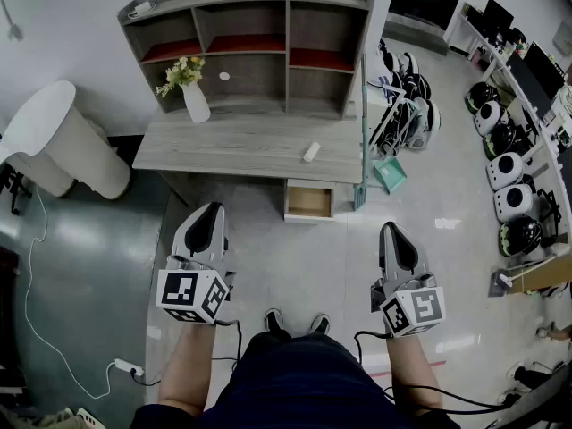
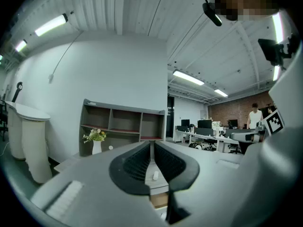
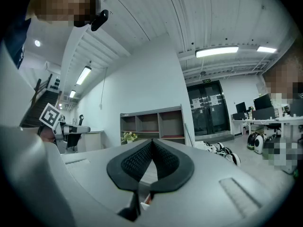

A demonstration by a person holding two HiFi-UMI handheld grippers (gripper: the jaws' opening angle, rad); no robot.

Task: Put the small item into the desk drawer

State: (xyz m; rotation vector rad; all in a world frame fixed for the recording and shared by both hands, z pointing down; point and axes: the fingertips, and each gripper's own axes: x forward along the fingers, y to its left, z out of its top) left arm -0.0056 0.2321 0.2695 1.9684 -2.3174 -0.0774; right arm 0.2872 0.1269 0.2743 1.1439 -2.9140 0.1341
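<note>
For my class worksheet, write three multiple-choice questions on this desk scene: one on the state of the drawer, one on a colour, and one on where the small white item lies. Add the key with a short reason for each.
1. The drawer is:
A. pushed shut
B. pulled open
C. missing

2. The vase holding the flowers is:
A. black
B. blue
C. white

3. The small white item lies:
A. in the drawer
B. in the vase
C. on the desk top

Key:
1 B: the head view looks down into its wooden inside, which sticks out below the desk edge.
2 C: the vase shows plain white against the grey shelf unit.
3 C: the item rests on the grey surface, above and behind the drawer and apart from the vase.
</note>
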